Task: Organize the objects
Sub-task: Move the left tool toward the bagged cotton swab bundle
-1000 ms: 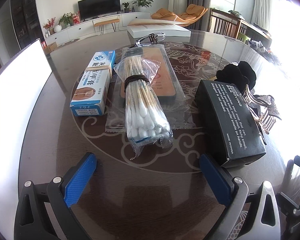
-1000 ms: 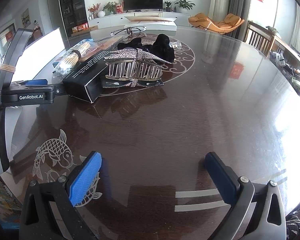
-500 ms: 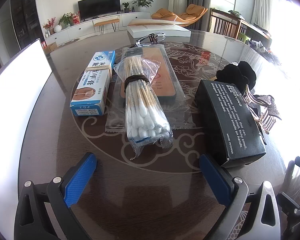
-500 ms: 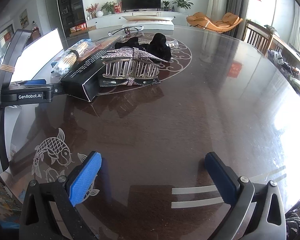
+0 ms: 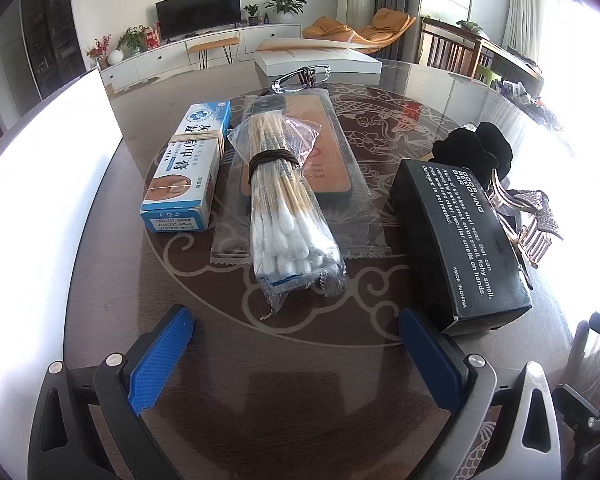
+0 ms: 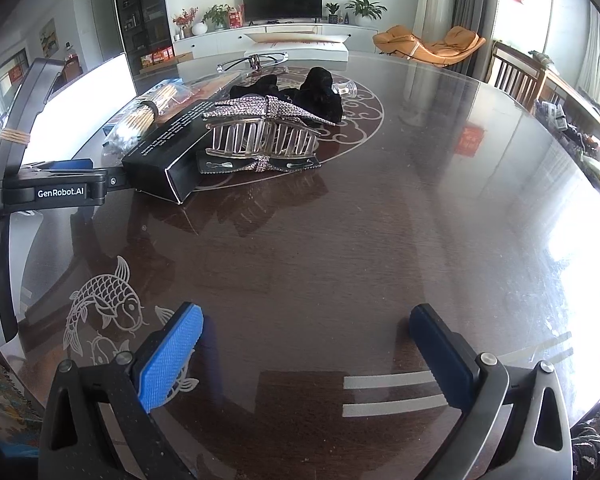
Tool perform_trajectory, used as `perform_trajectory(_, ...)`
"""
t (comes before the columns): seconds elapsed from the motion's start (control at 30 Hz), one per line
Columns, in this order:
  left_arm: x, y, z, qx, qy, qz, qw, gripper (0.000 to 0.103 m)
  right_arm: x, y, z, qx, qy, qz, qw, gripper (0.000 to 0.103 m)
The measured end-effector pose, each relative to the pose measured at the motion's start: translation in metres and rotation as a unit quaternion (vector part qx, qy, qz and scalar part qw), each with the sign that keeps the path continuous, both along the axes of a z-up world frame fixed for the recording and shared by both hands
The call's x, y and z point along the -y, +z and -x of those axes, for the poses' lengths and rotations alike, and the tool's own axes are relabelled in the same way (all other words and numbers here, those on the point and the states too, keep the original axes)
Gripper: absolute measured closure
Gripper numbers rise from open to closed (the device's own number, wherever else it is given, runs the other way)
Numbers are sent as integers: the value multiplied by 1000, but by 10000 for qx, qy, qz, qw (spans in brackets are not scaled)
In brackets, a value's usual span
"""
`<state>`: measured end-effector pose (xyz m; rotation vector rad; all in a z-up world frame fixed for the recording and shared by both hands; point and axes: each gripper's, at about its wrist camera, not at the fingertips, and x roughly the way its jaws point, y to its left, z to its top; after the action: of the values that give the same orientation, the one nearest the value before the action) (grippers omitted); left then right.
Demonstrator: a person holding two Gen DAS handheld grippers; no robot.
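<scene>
A bag of cotton swabs [image 5: 286, 216] lies in the middle of the dark table, on a flat orange-and-black packet [image 5: 320, 152]. A blue-and-white box [image 5: 190, 168] lies to its left, a black box [image 5: 460, 236] to its right. A hair claw clip [image 6: 260, 136] and black cloth [image 6: 320, 92] lie beyond the black box. My left gripper [image 5: 296, 340] is open and empty, just short of the swab bag. My right gripper [image 6: 306, 336] is open and empty over bare table, well short of the clip.
A white panel [image 5: 40, 168] stands along the table's left edge. A white box [image 5: 316, 56] and glasses [image 5: 300, 76] lie at the far side. The left gripper's body [image 6: 40, 192] shows in the right wrist view, beside the black box [image 6: 168, 152].
The right gripper has edged slightly back and to the right across the table. The left gripper has not moved.
</scene>
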<state>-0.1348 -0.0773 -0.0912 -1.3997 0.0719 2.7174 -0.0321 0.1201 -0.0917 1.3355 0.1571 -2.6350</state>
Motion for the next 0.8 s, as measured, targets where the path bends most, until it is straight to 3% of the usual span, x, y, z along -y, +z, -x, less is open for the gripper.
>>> perform_trajectory(0.8, 0, 0, 0, -1, -10, 0, 10000, 0, 0, 0, -1, -68, -1, 6, 10000, 0)
